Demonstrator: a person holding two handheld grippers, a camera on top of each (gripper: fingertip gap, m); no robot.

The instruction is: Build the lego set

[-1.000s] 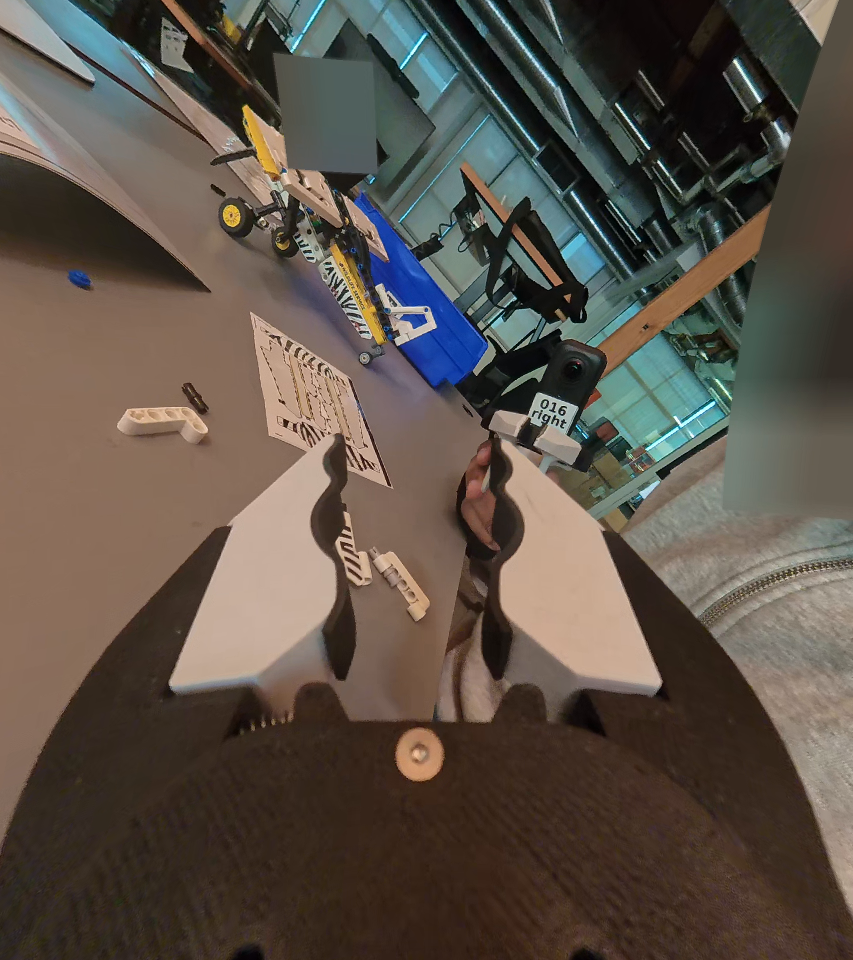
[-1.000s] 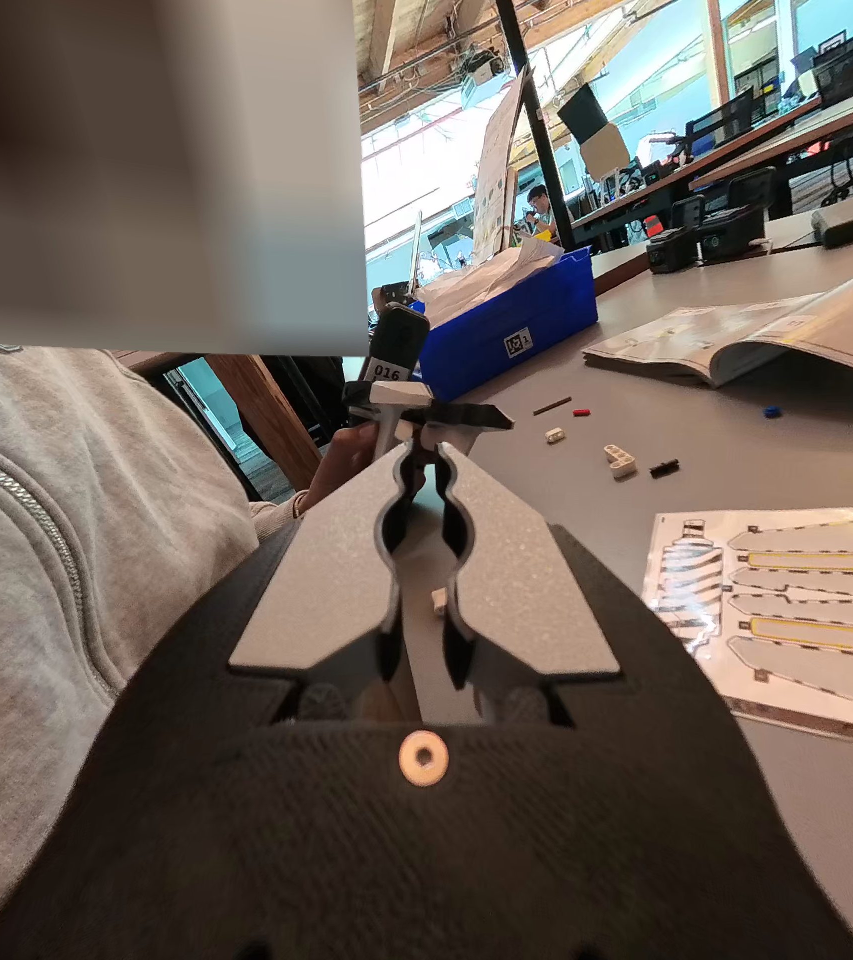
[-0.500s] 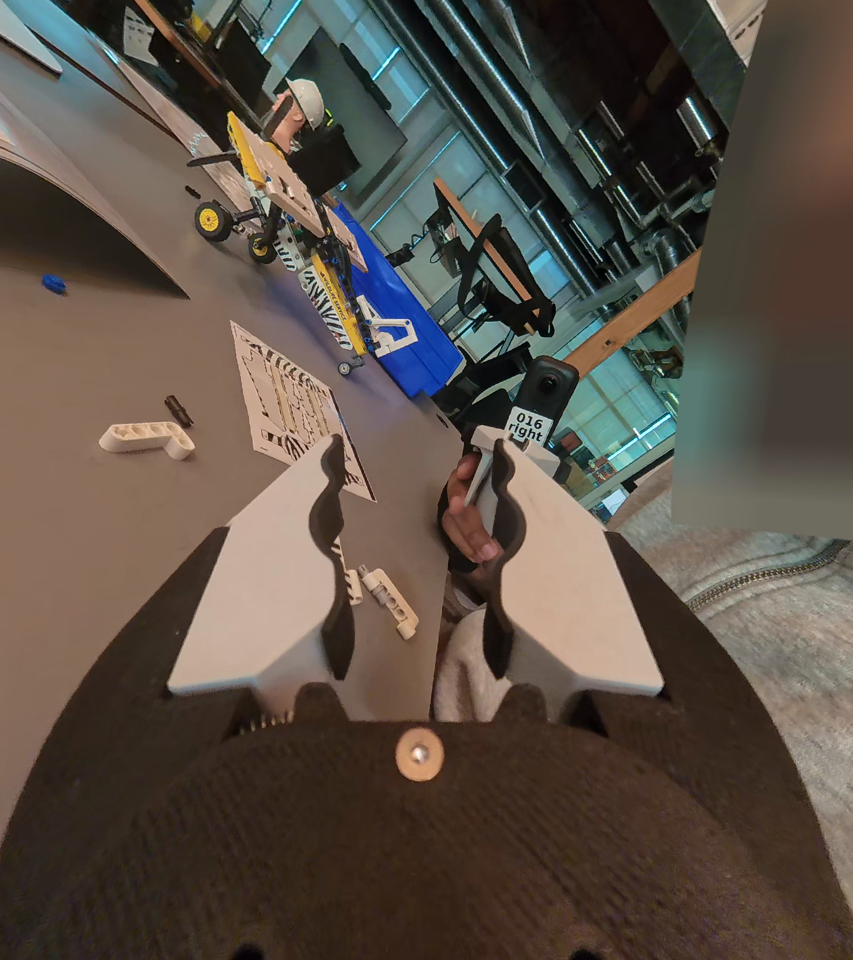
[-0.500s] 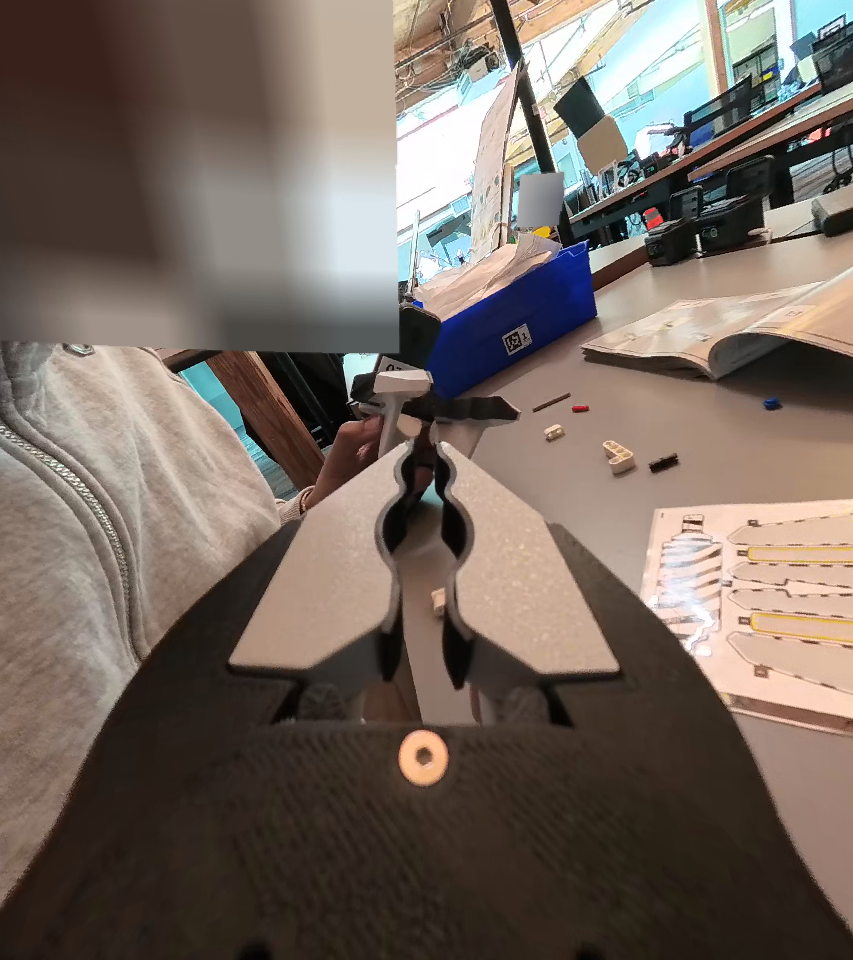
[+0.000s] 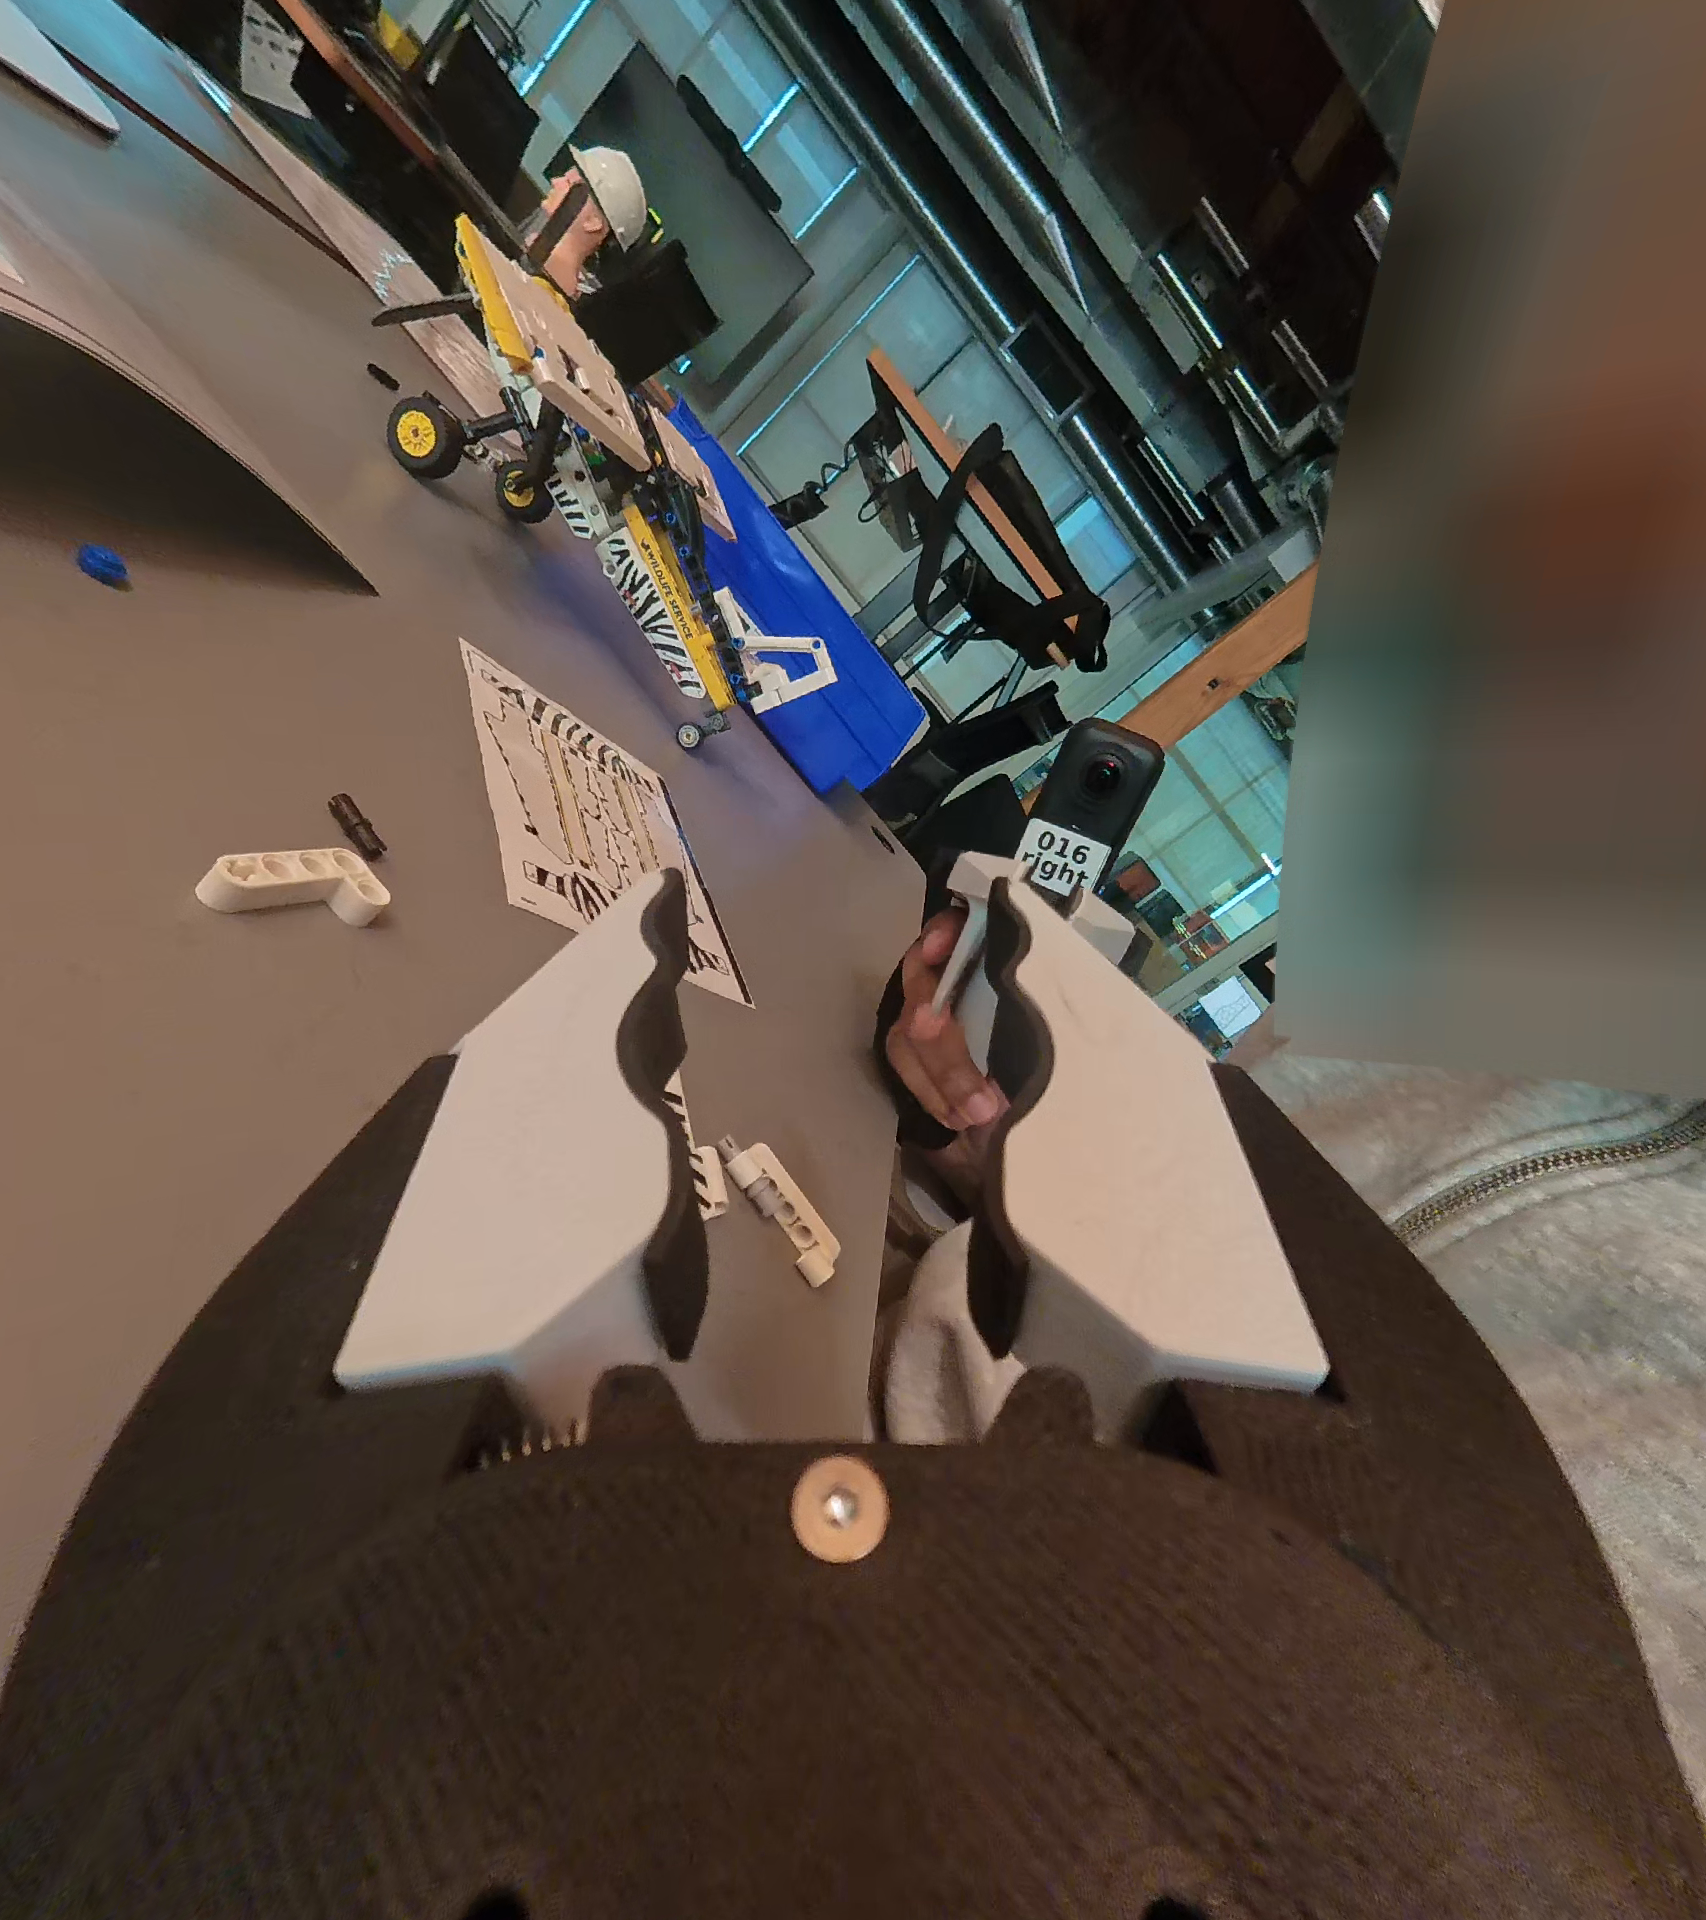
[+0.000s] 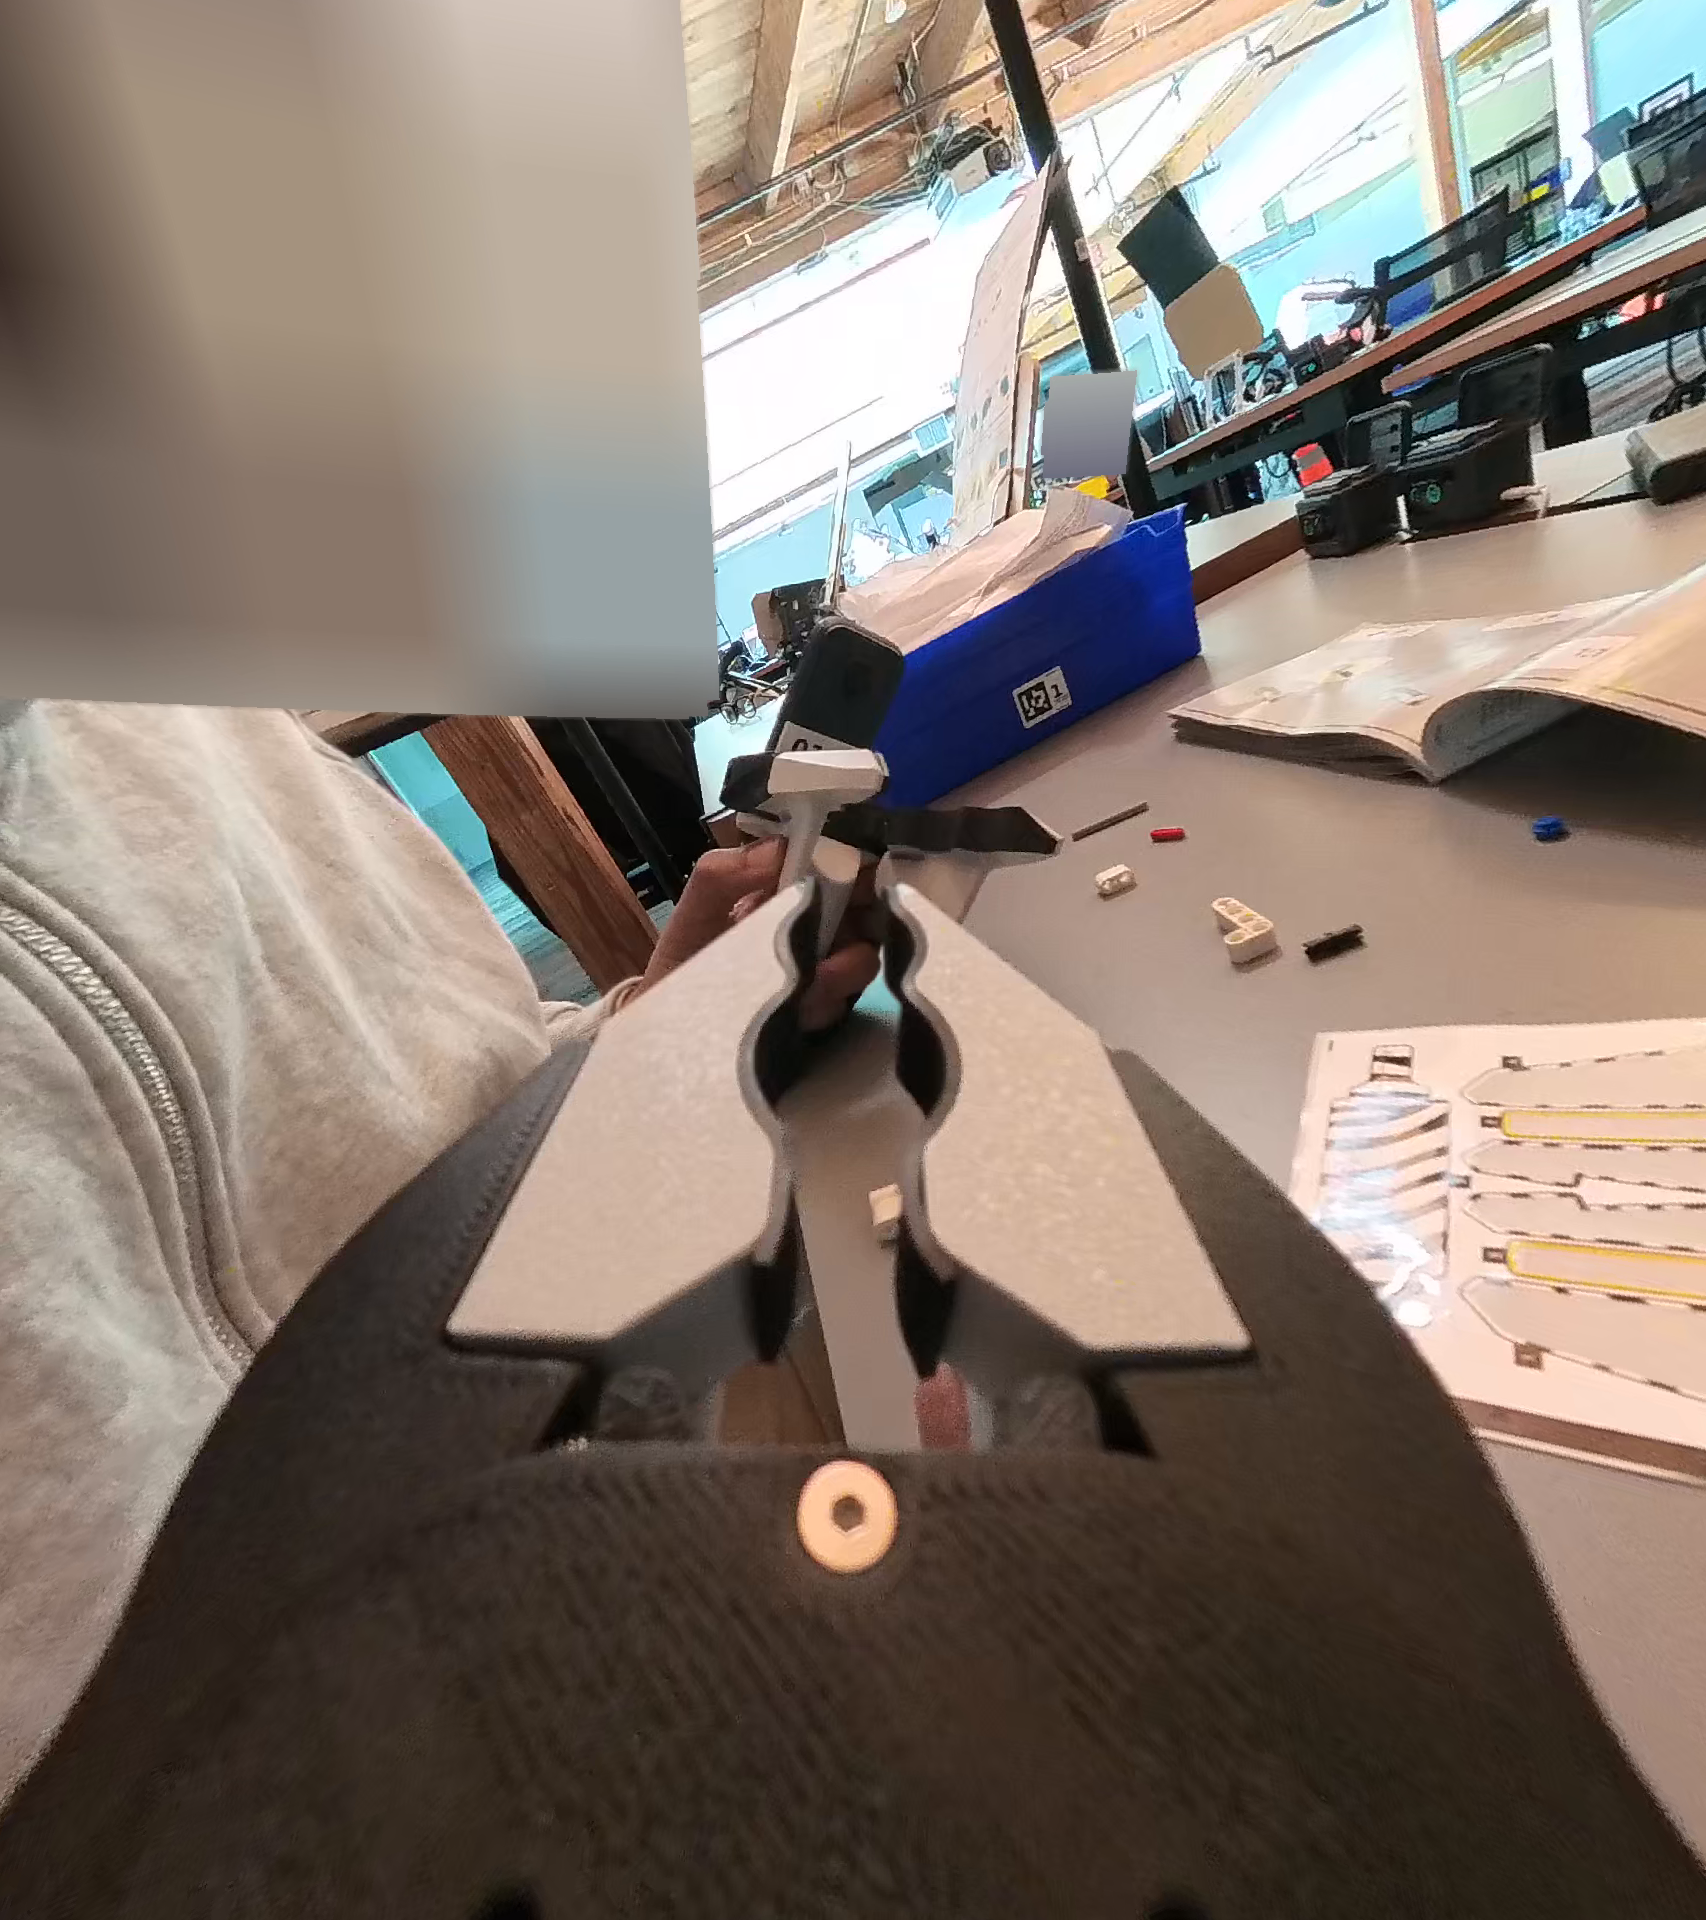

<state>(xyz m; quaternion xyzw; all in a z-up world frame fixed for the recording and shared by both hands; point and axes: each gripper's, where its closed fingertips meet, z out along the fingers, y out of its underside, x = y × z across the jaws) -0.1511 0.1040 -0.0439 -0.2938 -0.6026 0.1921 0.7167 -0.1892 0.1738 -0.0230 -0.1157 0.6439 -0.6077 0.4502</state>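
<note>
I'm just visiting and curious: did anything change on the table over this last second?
Hardly anything. Both grippers only drifted slightly; the left gripper stays open, the right gripper narrowly open, neither holding anything. The white bent beam, sticker sheet and small white piece lie unmoved.

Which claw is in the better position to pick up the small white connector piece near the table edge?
Probably the left claw: it is open, and the white connector piece lies on the table directly between its fingers. The right claw is nearly closed and points toward the other claw.

My gripper's fingers (image 5: 558,1143) look matt grey plastic, their mount rough black weave. The table (image 5: 101,1039) is smooth matt grey; the sticker sheet (image 6: 1576,1195) is glossy paper.
</note>
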